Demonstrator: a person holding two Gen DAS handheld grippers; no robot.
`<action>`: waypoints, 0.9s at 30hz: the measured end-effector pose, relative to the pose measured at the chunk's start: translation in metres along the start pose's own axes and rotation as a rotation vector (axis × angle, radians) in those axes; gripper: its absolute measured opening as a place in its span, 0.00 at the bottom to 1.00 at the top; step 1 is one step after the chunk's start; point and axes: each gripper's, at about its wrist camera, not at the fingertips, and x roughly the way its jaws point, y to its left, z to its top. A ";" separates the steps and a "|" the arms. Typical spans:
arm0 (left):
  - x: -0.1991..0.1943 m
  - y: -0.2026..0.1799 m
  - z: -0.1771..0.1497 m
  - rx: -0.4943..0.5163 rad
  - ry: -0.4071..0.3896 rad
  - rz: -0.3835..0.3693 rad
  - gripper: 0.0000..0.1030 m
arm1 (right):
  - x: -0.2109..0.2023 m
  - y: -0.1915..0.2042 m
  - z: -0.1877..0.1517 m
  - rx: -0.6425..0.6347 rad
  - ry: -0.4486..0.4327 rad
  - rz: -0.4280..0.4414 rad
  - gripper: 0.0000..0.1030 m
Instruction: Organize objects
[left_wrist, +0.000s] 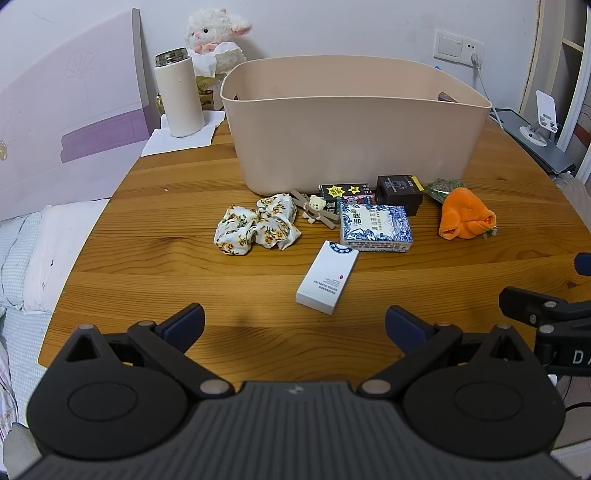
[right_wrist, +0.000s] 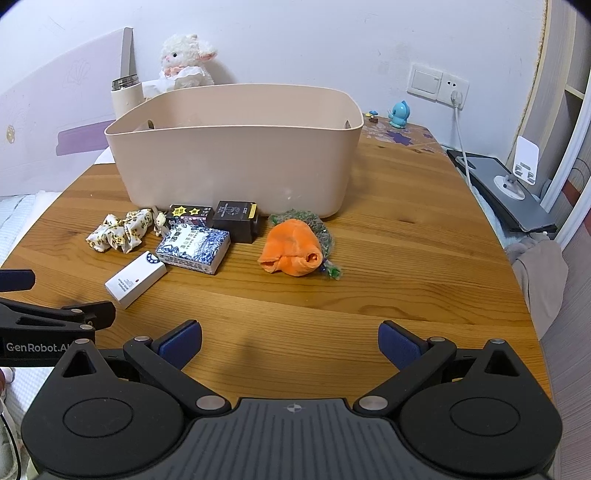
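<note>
Lying nearest on the wooden table (left_wrist: 147, 258) before the beige bin (left_wrist: 351, 147), white box (left_wrist: 327, 277) looks light, rigid, slick: pinch its long sides; left gripper (left_wrist: 295, 325) and right gripper (right_wrist: 290, 343) jaws spread, empty.

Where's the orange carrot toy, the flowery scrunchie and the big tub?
orange carrot toy (right_wrist: 291, 245), right wrist view, on its orange body.
flowery scrunchie (left_wrist: 258, 227), left wrist view, on its gathered cloth.
big tub (left_wrist: 351, 147), left wrist view, on its front wall.

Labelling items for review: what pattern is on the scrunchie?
White with small yellow-orange flowers; the scrunchie shows best in the left wrist view.
</note>
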 end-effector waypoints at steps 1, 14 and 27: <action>0.000 0.000 0.000 0.000 0.000 0.001 1.00 | 0.000 0.000 0.000 0.000 0.000 -0.001 1.00; 0.003 0.000 0.000 0.004 0.012 -0.001 1.00 | 0.001 -0.001 0.000 0.003 0.005 -0.006 1.00; 0.003 -0.001 0.000 0.012 0.015 -0.009 1.00 | 0.002 -0.002 0.000 0.005 0.007 -0.010 1.00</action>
